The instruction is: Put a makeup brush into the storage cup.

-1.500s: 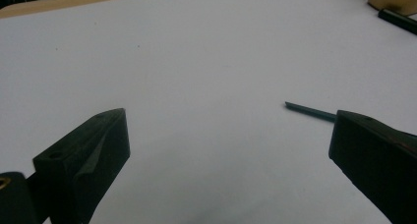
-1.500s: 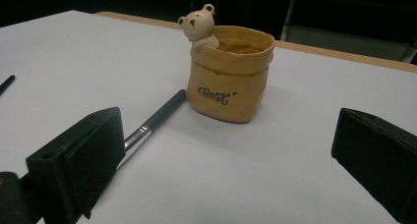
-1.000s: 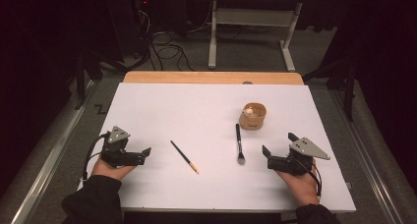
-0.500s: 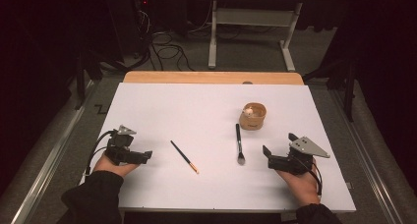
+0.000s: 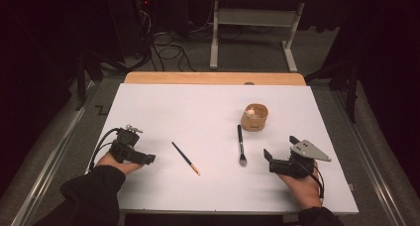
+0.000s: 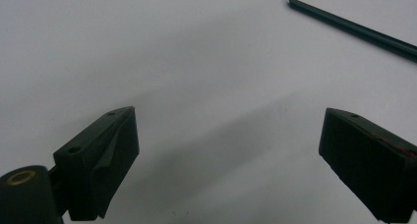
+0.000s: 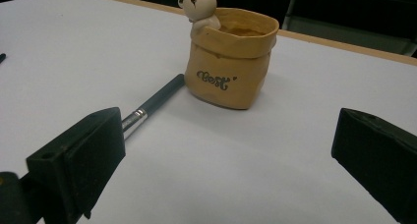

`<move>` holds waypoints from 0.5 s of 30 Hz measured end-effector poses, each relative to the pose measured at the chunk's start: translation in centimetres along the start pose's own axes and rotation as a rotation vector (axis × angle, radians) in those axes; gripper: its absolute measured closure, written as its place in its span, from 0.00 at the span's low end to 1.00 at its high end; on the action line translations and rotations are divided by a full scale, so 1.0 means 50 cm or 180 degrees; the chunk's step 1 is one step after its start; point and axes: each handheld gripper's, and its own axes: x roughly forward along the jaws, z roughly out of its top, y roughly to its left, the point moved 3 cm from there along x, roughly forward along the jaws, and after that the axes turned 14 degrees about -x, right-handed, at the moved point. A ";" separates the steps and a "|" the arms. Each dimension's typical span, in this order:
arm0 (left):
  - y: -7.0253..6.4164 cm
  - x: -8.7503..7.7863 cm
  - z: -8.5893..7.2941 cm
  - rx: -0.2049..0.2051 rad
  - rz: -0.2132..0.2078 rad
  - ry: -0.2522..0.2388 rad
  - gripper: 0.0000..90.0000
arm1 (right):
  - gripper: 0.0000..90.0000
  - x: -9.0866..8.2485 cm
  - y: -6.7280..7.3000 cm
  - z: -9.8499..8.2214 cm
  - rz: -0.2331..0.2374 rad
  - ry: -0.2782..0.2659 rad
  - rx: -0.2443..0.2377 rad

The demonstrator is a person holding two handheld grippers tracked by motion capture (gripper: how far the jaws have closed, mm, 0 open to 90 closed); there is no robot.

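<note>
- The left hand-held gripper (image 5: pixel 148 159) lay low at the near left of the white table (image 5: pixel 163 107), jaws spread wide with nothing between them.
- In the left gripper view those two black jaws stood well apart over bare white surface, and the dark handle end of the thin brush (image 6: pixel 354 30) crossed the upper right corner, clear of both jaws.
- From above, that thin brush (image 5: pixel 185 158) lay flat on the table, slanting from upper left down to an orange-tipped end at lower right, near the left gripper but not touching it.
- The right hand-held gripper (image 5: pixel 270 159) sat at the near right, held in the person's hand, its jaws also wide open and holding nothing.
- A makeup brush (image 5: pixel 241 145) with a black handle and pale bristles lay flat just to the left of the right gripper, its handle pointing away from the person.
- Beyond it stood a small tan pot (image 7: pixel 231 62), shaped like a sack, upright, with a little bear figure (image 7: pixel 199 5) peeking over its rim; the brush handle's end (image 7: pixel 157 98) rested just beside its base.
</note>
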 end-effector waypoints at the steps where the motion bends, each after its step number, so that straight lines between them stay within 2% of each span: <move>1: -0.001 0.000 0.001 0.0011 0.0015 0.0044 0.09 | 0.00 -0.001 -0.001 -0.001 0.0000 0.0004 0.0012; 4: -0.007 -0.003 0.004 0.0106 0.0137 0.0181 0.10 | 0.00 -0.002 -0.002 -0.001 -0.0005 -0.0012 0.0027; 7: -0.012 -0.007 0.009 0.0117 0.0146 0.0276 0.11 | 0.00 -0.004 -0.002 -0.001 -0.0001 -0.0019 0.0039; 15: -0.015 -0.016 0.023 -0.0036 0.0068 0.0456 0.13 | 0.00 -0.003 0.005 0.002 0.0029 -0.0028 -0.0008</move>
